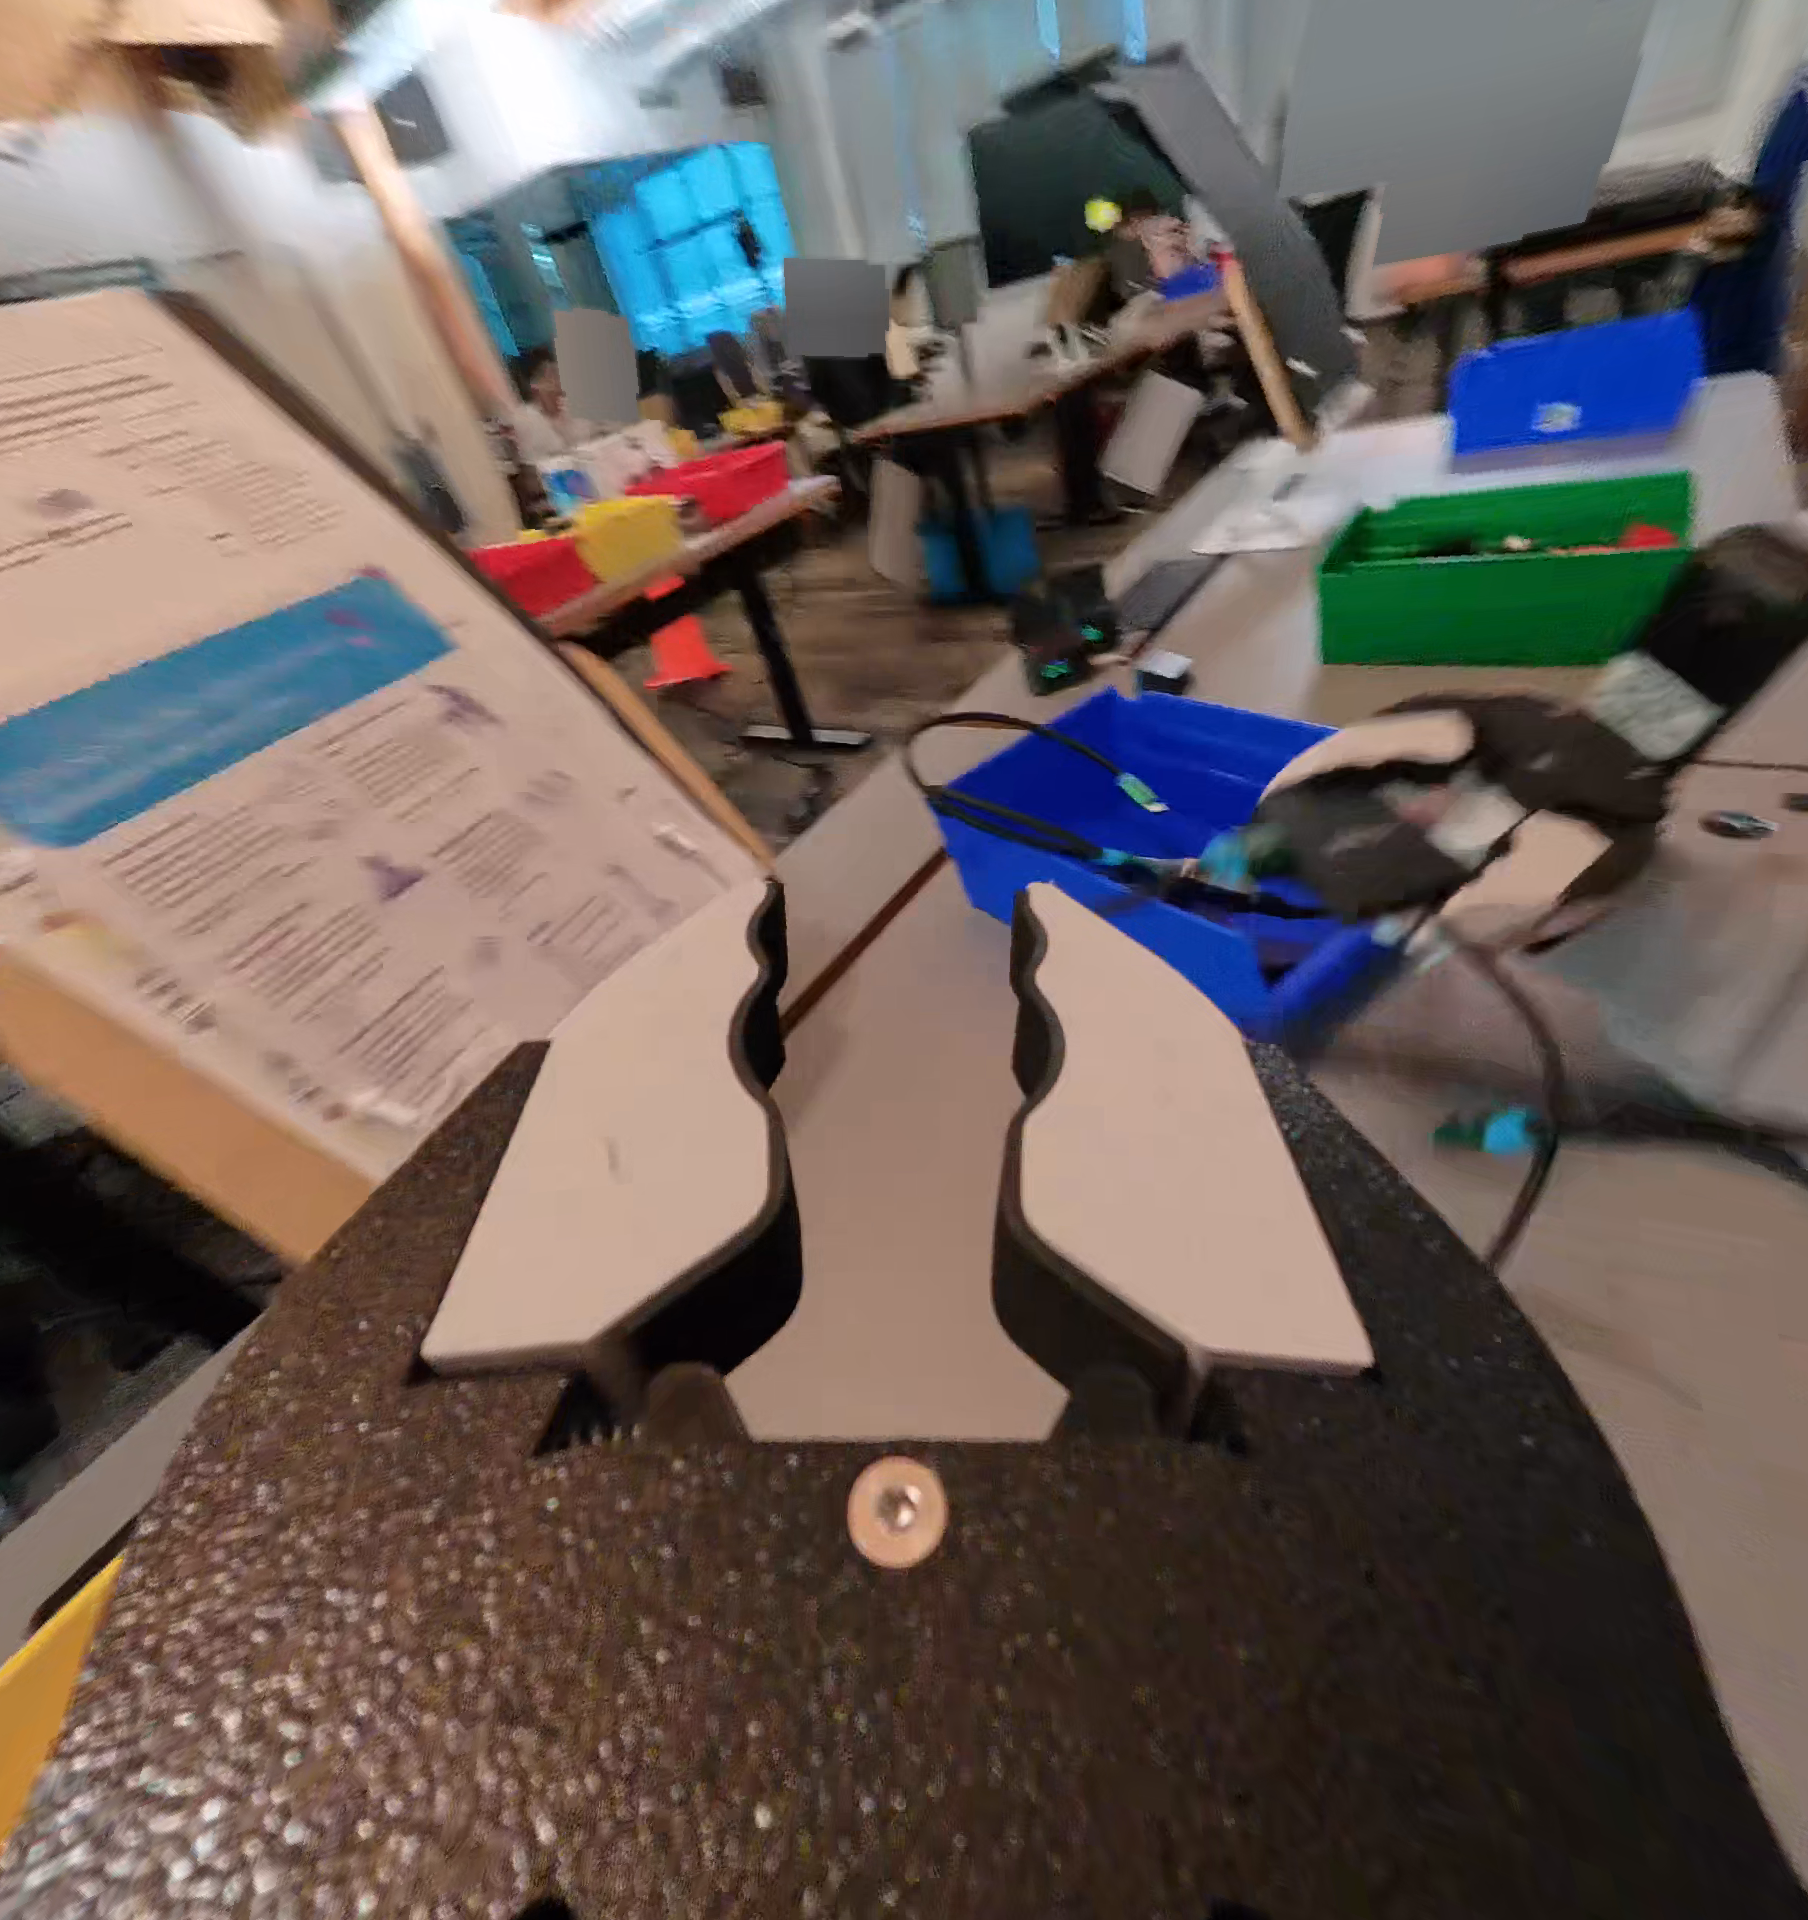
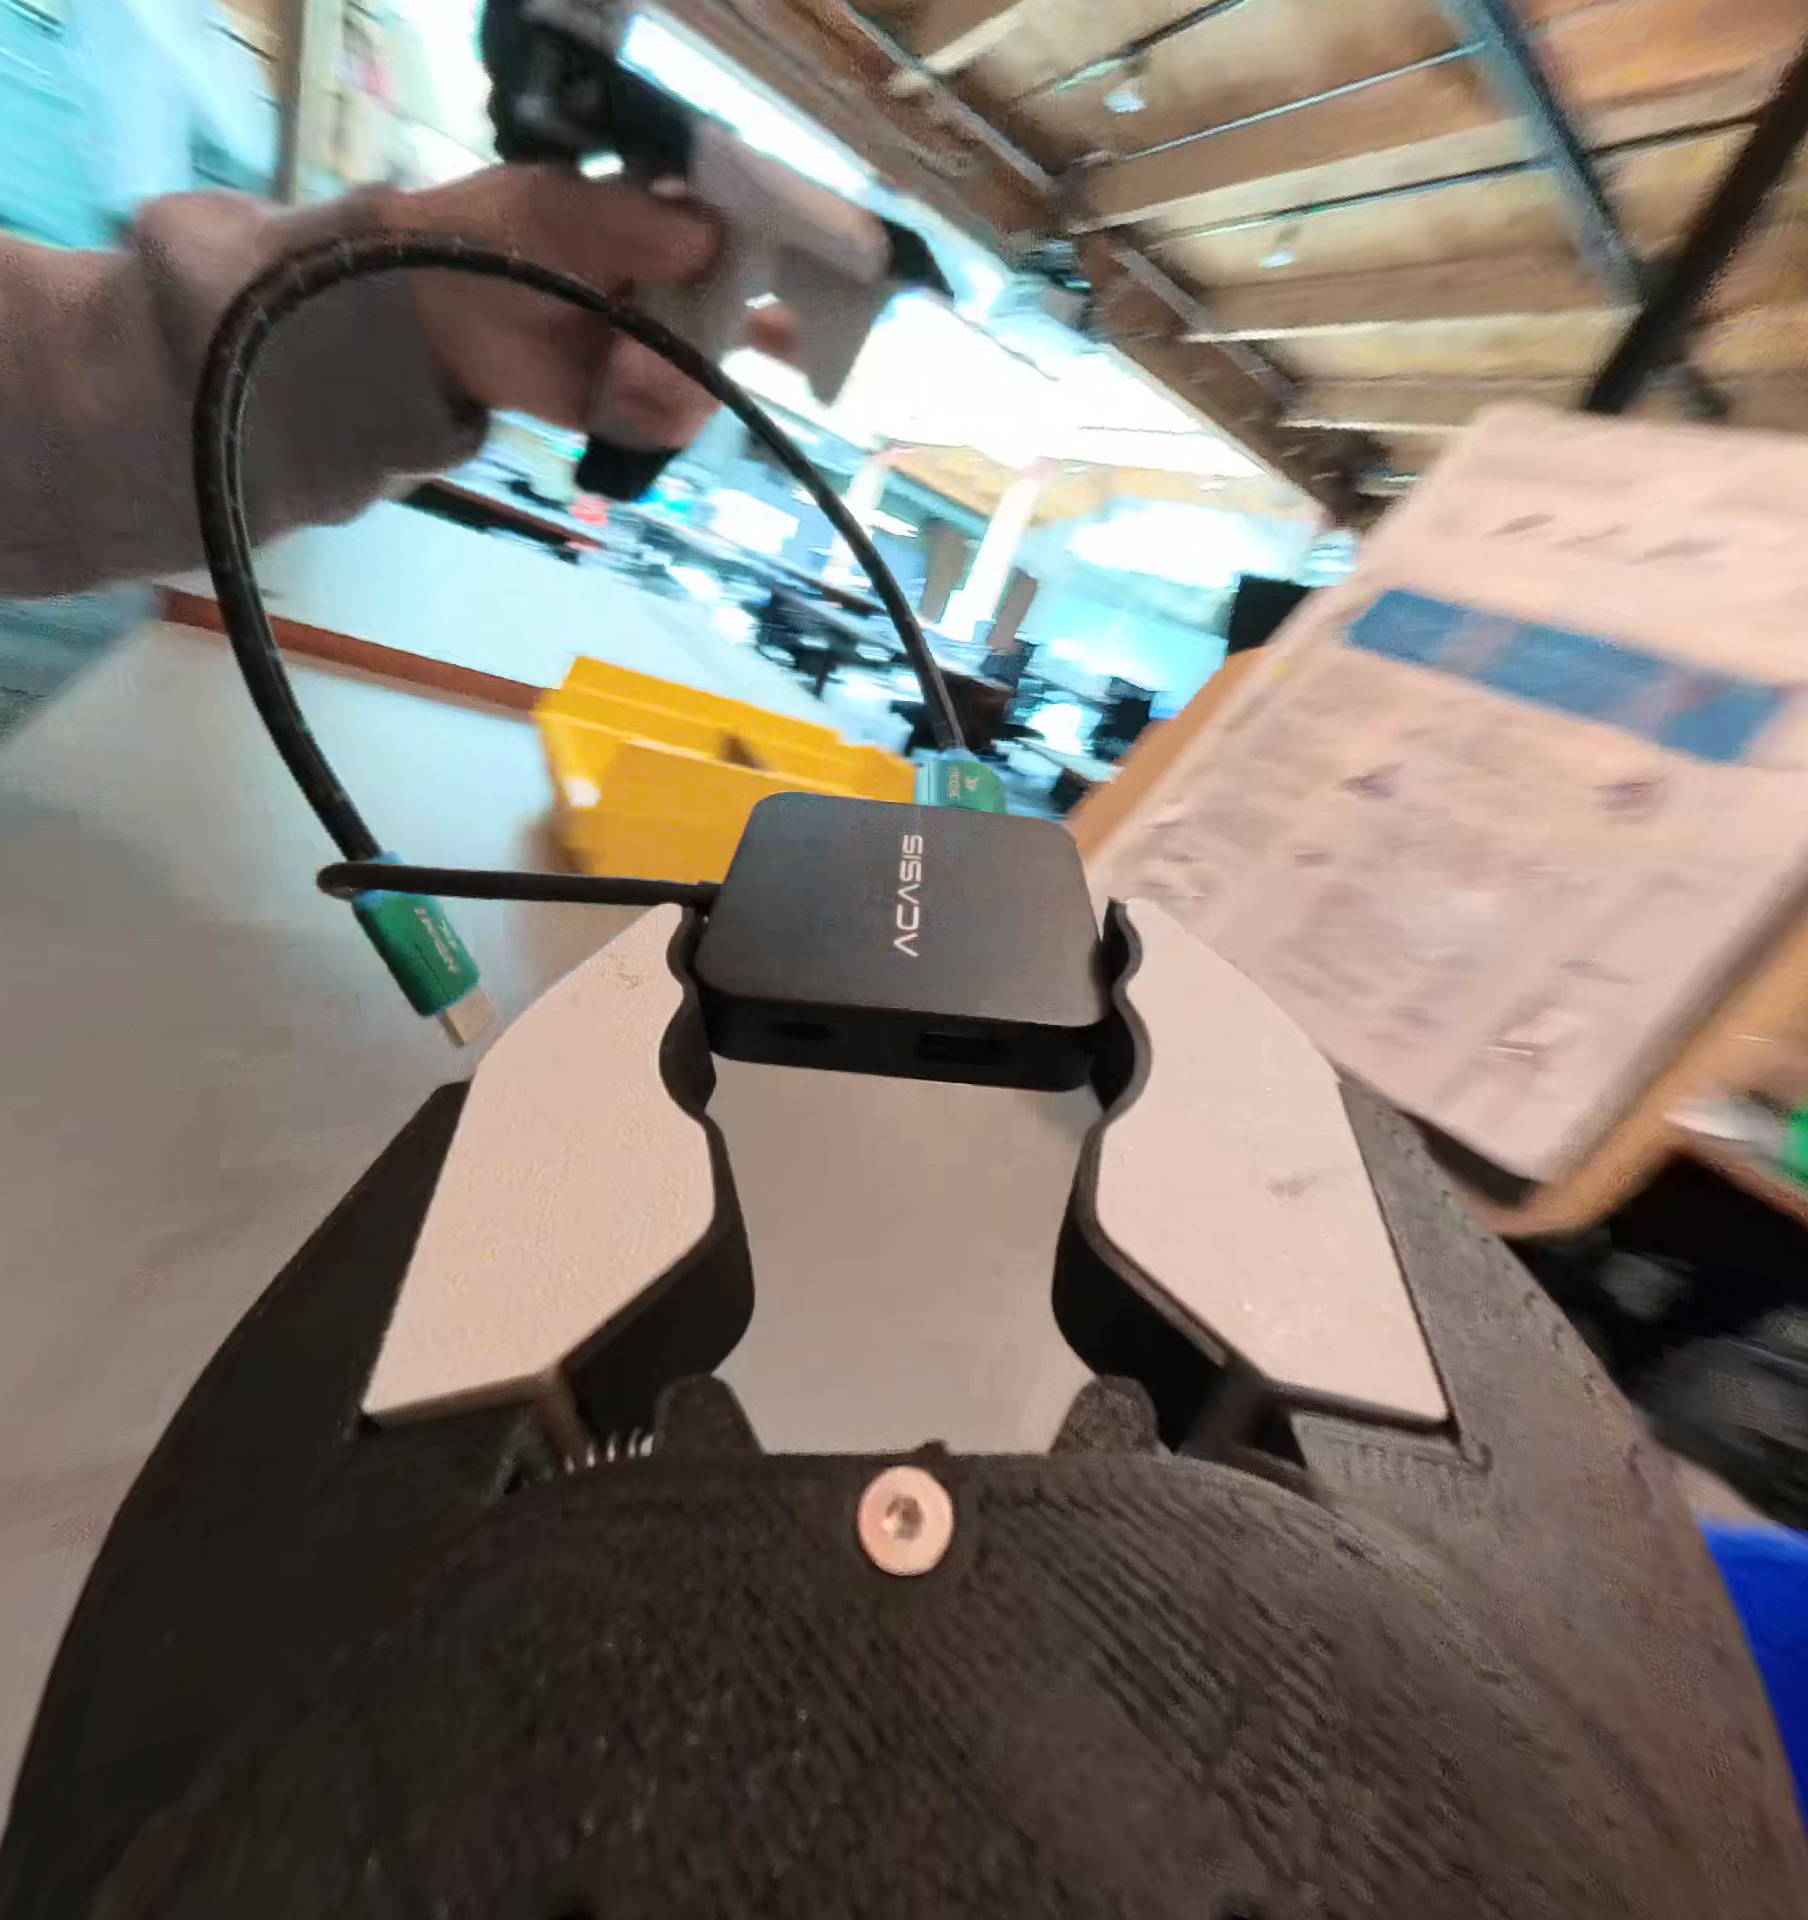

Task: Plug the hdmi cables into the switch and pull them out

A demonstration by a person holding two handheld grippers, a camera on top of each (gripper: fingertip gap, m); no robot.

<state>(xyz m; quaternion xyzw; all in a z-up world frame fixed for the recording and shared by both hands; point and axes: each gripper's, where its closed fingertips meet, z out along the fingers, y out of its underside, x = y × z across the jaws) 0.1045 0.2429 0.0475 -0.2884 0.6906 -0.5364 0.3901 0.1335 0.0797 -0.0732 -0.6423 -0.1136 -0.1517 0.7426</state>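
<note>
My right gripper (image 2: 900,930) is shut on a flat black switch box (image 2: 879,883), gripping its two sides and holding it above the table. A black braided HDMI cable (image 2: 225,436) arcs over it. One green plug (image 2: 960,781) sits at the box's far edge and looks plugged in. The other green plug (image 2: 424,951) hangs free at the left. A thin lead (image 2: 526,883) leaves the box's left side. My left gripper (image 1: 900,935) is open and empty, left of the right gripper (image 1: 1399,821) and the blue bin (image 1: 1118,779).
A second cable with a teal plug (image 1: 1497,1132) lies on the grey table (image 1: 1658,1351). A green bin (image 1: 1502,592) stands farther back. A yellow bin (image 2: 692,769) sits beyond the switch. A poster board (image 1: 204,727) leans at the left. A hand (image 2: 526,301) holds the left gripper.
</note>
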